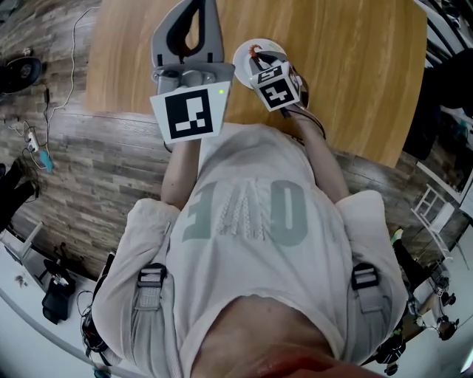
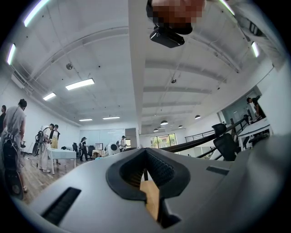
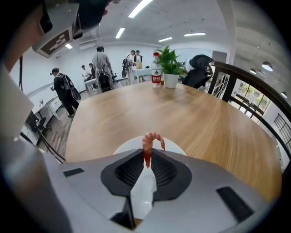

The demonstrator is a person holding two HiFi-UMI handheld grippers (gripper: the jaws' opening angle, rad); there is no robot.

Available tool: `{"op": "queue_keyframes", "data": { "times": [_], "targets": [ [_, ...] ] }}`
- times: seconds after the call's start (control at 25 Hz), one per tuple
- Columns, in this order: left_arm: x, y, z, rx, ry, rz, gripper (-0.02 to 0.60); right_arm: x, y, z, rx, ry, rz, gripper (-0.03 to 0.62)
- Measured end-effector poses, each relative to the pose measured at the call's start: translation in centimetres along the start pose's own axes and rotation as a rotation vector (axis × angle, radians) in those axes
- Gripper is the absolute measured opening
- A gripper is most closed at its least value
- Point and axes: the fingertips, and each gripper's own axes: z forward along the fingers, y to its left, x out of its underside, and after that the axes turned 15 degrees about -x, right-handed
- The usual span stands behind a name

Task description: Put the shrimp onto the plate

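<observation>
**Head view.** The white plate (image 1: 247, 55) sits on the wooden table (image 1: 355, 66), close to the person's edge of it. The right gripper (image 1: 267, 65) hangs over the plate's near rim, and a reddish shrimp (image 1: 255, 50) shows at its tip, above the plate's middle. The left gripper (image 1: 194, 18) is just left of the plate, off the table surface and pointing away from the person. Of the two, the right one is plainly the nearer to the plate.

**Left gripper view.** This camera looks up at the office ceiling. The left gripper (image 2: 145, 157) has its jaws drawn together with nothing between them, and only a sliver of the table shows through lower down.

**Right gripper view.** The right gripper (image 3: 147, 157) pinches the shrimp (image 3: 150, 139) by its tail end. The body runs straight out along the line of the jaws, then curls over at the far end. The plate (image 3: 125, 146) lies directly beyond and beneath it, and it looks empty where its surface shows. The shrimp is therefore held above the plate, not resting on it. By my reading, the coming move is a short drop towards the plate's centre, then spreading the jaws.
</observation>
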Motion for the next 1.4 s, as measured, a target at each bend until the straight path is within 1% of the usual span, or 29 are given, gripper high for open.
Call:
{"op": "queue_keyframes", "data": {
  "times": [0.12, 0.24, 0.32, 0.44, 0.76, 0.96, 1.08, 1.4],
  "targets": [
    [0.1, 0.3, 0.1, -0.011, 0.0, 0.01, 0.009, 1.1, 0.2, 0.5, -0.01, 0.065, 0.003, 0.06],
    [0.2, 0.9, 0.0, -0.027, 0.002, 0.017, 0.009, 1.4, 0.5, 0.9, -0.029, 0.095, 0.029, 0.06],
    [0.4, 1.0, -0.3, -0.033, 0.007, 0.015, 0.009, 1.7, 0.5, 1.0, -0.026, 0.113, 0.035, 0.06],
    [0.6, 1.2, -0.7, -0.038, 0.008, 0.016, 0.009, 2.1, 0.3, 1.2, -0.008, 0.132, 0.028, 0.06],
    [0.2, 1.7, -1.3, -0.057, -0.001, 0.021, 0.009, 2.5, 0.2, 1.4, 0.005, 0.162, 0.027, 0.061],
    [0.0, 2.1, -1.5, -0.06, -0.004, 0.036, 0.009, 2.0, 0.0, 1.2, 0.03, 0.135, 0.0, 0.068],
    [-0.3, 2.2, -1.4, -0.058, -0.015, 0.035, 0.009, 1.7, 0.5, 1.3, 0.004, 0.126, 0.016, 0.117],
    [-0.6, 1.3, -1.4, -0.032, -0.021, 0.028, 0.011, 1.0, 0.4, 0.9, 0.007, 0.11, 0.033, 0.12]
  ]
}}
